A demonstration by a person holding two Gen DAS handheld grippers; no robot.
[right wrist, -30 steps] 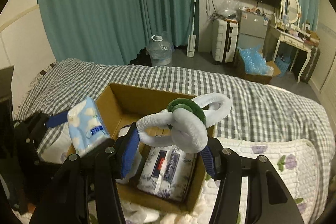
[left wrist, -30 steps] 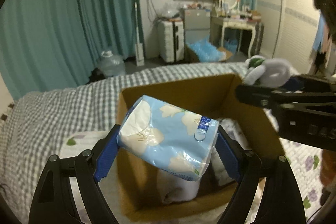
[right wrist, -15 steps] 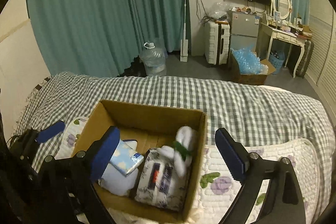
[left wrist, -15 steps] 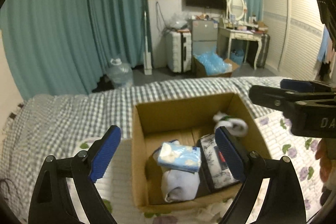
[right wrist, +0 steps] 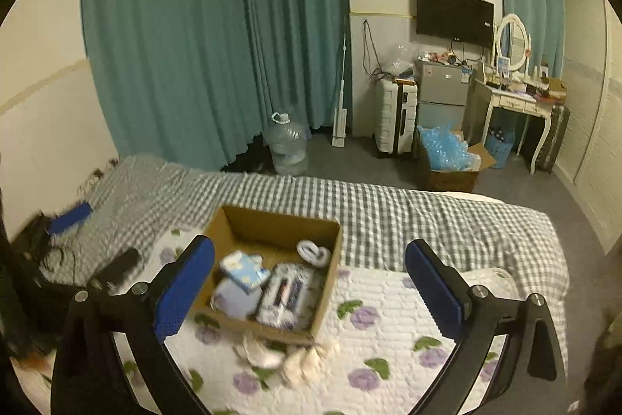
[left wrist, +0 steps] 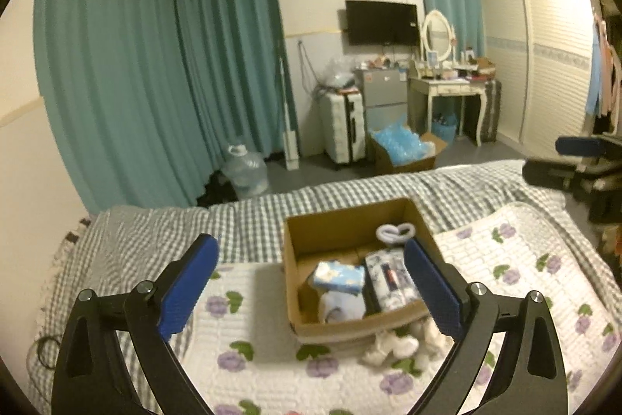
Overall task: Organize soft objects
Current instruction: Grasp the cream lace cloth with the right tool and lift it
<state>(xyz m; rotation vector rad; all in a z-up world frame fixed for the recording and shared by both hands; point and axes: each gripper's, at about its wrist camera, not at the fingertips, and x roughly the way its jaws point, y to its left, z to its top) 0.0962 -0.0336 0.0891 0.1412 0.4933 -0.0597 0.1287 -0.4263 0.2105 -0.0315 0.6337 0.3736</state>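
My left claw (left wrist: 311,282) is hanging released, jaws spread wide, nothing between the blue pads; my right claw (right wrist: 309,284) is doing the same, spread and empty. Both are hovering well above the bed (left wrist: 248,224), tilted down toward the cardboard box (left wrist: 289,279), which is sitting on the floral quilt (left wrist: 272,364).

Inside the box: a blue tissue pack (left wrist: 339,275) is lying on top of a pale folded cloth (left wrist: 342,306); beside them a patterned wipes pack (left wrist: 390,281) is lying flat; a white looped plush piece (left wrist: 394,231) is resting against the far corner.

Outside, touching the box's near wall, a cream fluffy item (right wrist: 287,356) is lying loose on the quilt. I am judging this to be the remaining pickup.

Handling guess: light, limp, compressible, nothing fragile. It is likely sagging if pinched at an edge, so I am planning to close around its thickest bunched middle. The fuzzy surface should be gripping the pads well. The quilt beneath is soft too, so I am watching not to pinch the bedding along with it.

Pose: both claws level with each other, right one visible at the far right edge of the left view.
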